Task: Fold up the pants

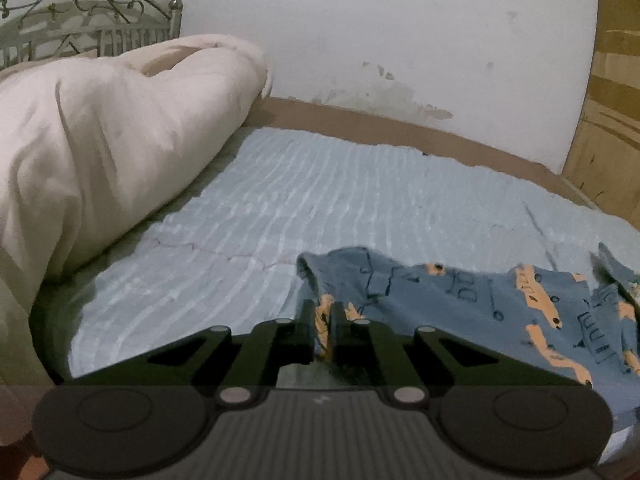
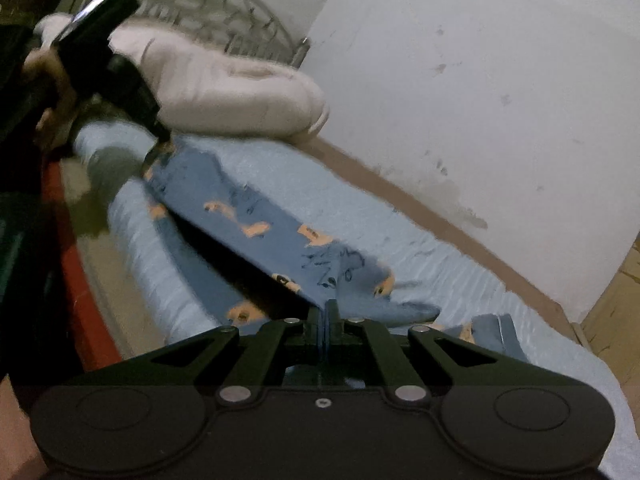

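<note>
The pants (image 2: 256, 224) hang taut lengthwise between the two claws, left gripper (image 1: 322, 322) and right gripper (image 2: 325, 312) each clamped on an opposite end.

One pair of pants (image 2: 256, 220), two grippers: left gripper (image 1: 323, 312), right gripper (image 2: 325, 312). One comforter (image 1: 100, 128), one blue sheet (image 1: 280, 200), one metal headboard (image 1: 80, 12).
</note>
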`<state>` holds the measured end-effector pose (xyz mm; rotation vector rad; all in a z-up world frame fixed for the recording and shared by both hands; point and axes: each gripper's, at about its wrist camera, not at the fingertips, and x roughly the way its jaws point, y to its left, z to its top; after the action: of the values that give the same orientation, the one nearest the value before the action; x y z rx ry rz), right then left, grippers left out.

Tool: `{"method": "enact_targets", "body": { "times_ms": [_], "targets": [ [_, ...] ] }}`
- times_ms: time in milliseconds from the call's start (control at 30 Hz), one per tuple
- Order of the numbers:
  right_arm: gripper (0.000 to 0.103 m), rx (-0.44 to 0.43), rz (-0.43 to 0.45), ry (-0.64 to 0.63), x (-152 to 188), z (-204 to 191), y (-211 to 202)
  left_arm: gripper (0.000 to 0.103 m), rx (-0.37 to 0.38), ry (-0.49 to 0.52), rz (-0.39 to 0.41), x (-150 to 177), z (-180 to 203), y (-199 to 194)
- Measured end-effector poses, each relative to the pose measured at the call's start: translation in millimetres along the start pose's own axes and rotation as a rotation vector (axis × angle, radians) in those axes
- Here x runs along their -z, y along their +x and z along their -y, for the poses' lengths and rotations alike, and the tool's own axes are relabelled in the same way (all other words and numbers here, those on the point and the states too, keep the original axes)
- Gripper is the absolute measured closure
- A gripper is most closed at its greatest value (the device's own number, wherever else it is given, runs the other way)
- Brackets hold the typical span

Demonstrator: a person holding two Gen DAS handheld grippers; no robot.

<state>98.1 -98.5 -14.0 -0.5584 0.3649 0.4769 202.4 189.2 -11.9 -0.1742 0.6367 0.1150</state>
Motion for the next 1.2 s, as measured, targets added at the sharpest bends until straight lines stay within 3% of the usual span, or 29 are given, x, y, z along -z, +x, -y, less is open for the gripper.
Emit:
{"method": "enact_targets", "body": {
  "times_ms": [67, 133, 167, 267, 300, 333, 400, 533, 767, 867, 1033, 1200],
  "targets": [
    [0.102, 0.001, -0.024, 0.004, 7, -4, 8, 0.091, -0.010, -0.005, -0.002, 3, 0, 0],
    [0.092, 0.006, -0.031, 0.019, 11, -6, 12, 0.086, -0.025, 0.023, 0.008, 6, 4, -4],
    [0.090, 0.014, -0.024, 0.023, 12, -6, 11, 0.077, -0.035, 0.043, 0.015, 7, 7, -7],
    [0.065, 0.021, -0.008, 0.060, 14, -1, 6, 0.029, -0.054, 0.103, 0.055, 10, 23, -21],
    [0.053, 0.019, -0.003, 0.082, 15, 3, 4, 0.015, -0.053, 0.120, 0.079, 12, 29, -26],
    [0.038, 0.019, 0.003, 0.103, 17, 7, 1, 0.011, -0.047, 0.145, 0.106, 13, 38, -32],
    [0.018, 0.026, 0.014, 0.150, 21, 15, -5, 0.001, -0.021, 0.193, 0.141, 16, 56, -41],
    [0.001, 0.072, 0.028, 0.225, 35, 31, -20, 0.001, 0.089, 0.299, 0.165, 26, 101, -51],
    [0.001, 0.184, 0.012, 0.439, 68, 80, -50, 0.001, 0.380, 0.450, 0.148, 48, 197, -53],
    [0.001, 0.219, -0.002, 0.555, 89, 106, -62, 0.001, 0.469, 0.513, 0.153, 58, 238, -50],
    [0.001, 0.199, -0.048, 0.759, 122, 154, -70, 0.001, 0.529, 0.552, 0.134, 72, 285, -37],
    [0.001, 0.161, -0.103, 0.888, 136, 194, -59, 0.001, 0.529, 0.502, 0.085, 76, 301, -20]
  ]
}}
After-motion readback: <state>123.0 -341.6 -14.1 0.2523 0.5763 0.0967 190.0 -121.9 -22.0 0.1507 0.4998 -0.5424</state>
